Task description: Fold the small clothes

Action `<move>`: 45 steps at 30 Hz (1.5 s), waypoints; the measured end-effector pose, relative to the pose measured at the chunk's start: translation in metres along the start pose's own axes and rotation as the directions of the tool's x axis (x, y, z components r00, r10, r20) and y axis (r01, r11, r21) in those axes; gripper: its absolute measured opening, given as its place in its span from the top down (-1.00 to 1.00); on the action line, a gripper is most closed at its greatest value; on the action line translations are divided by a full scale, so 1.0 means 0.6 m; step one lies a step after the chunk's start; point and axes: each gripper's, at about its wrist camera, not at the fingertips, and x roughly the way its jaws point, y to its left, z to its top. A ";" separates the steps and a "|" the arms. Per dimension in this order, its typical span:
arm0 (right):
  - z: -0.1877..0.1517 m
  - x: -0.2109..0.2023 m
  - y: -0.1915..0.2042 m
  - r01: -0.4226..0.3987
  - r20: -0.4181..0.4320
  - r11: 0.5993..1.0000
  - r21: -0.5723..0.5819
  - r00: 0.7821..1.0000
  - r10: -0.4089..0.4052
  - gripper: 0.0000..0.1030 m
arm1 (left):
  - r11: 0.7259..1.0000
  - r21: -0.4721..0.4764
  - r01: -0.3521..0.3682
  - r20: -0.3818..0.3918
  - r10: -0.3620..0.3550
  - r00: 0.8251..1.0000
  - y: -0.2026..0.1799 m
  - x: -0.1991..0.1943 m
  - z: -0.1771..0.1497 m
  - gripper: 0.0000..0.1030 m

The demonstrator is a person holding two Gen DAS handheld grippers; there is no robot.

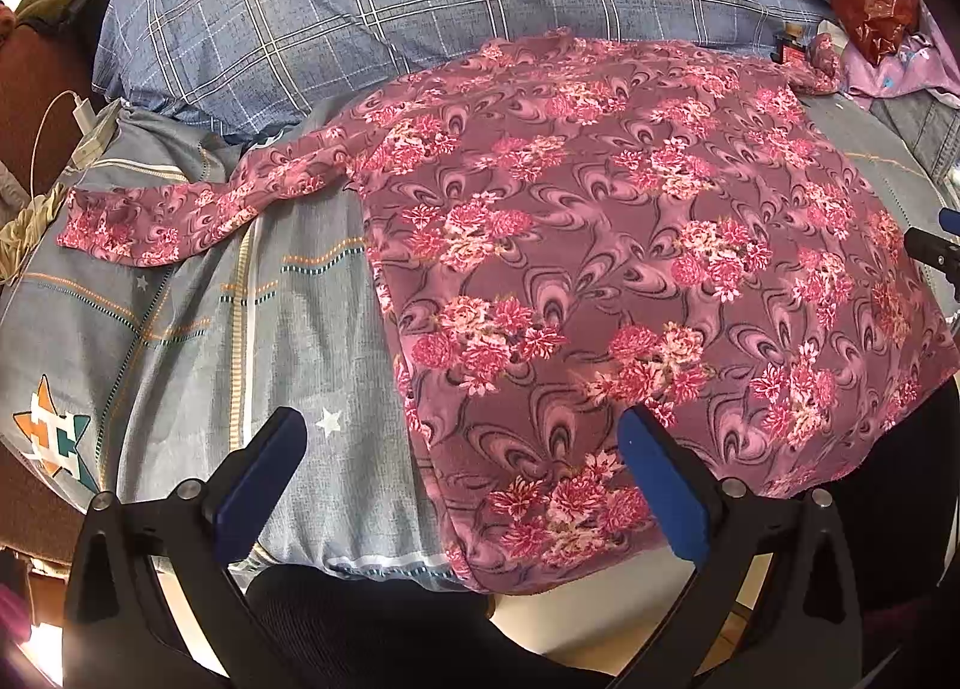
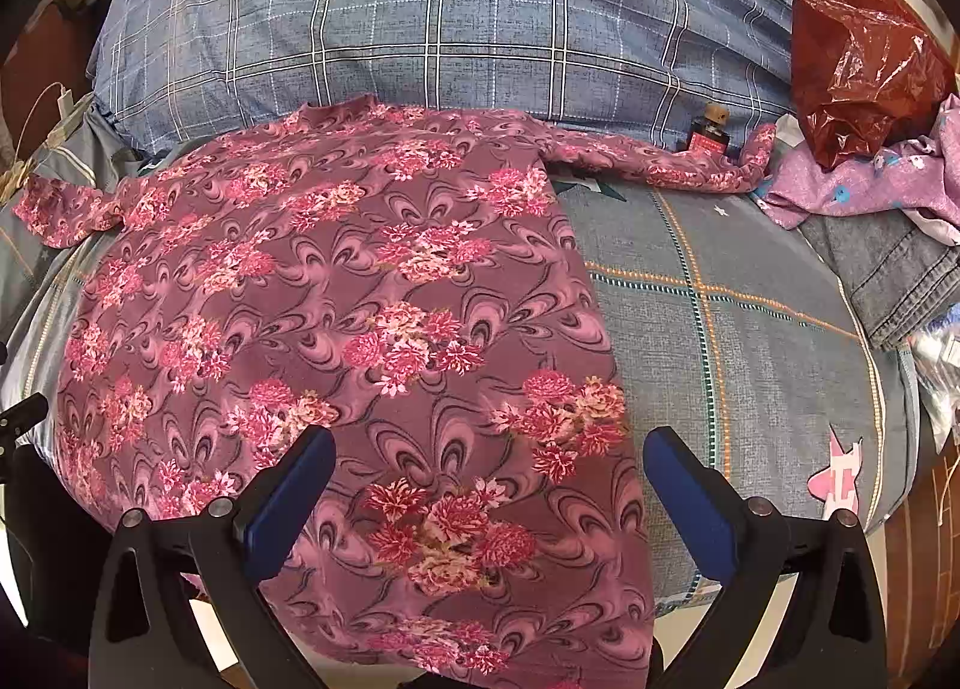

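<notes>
A maroon long-sleeved top with pink flowers (image 1: 600, 245) (image 2: 336, 329) lies spread flat on the bed, both sleeves stretched out sideways, its hem hanging over the near edge. My left gripper (image 1: 462, 437) stands open above the hem's left corner, one finger over the sheet and one over the cloth. Over the hem's right side hovers my right gripper (image 2: 489, 458), also open, with nothing between its blue pads. In the left wrist view the right gripper's tip (image 1: 936, 251) shows at the far right edge.
A blue plaid pillow (image 2: 480, 17) lies behind the top. A red plastic bag (image 2: 858, 65), a small bottle (image 2: 708, 134), a lilac garment (image 2: 870, 185) and folded denim (image 2: 900, 275) crowd the right. A white charger and cable (image 1: 78, 113) sit at left. The grey patterned sheet (image 2: 750, 329) covers the bed.
</notes>
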 end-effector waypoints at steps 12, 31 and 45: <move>0.000 -0.003 -0.006 -0.008 0.001 1.000 0.010 1.000 0.008 -1.00 | 1.000 0.003 -0.006 -0.018 0.006 1.000 -0.001 -0.002 0.002 -1.00; 0.001 0.003 -0.016 -0.026 -0.004 0.999 0.040 1.000 0.026 -1.00 | 1.000 0.007 -0.016 -0.054 0.017 0.998 -0.008 0.002 0.019 -1.00; 0.009 0.046 -0.091 -0.149 -0.004 0.973 0.176 0.988 0.152 -0.97 | 0.987 -0.145 -0.069 -0.133 0.049 0.990 0.080 0.048 0.043 -1.00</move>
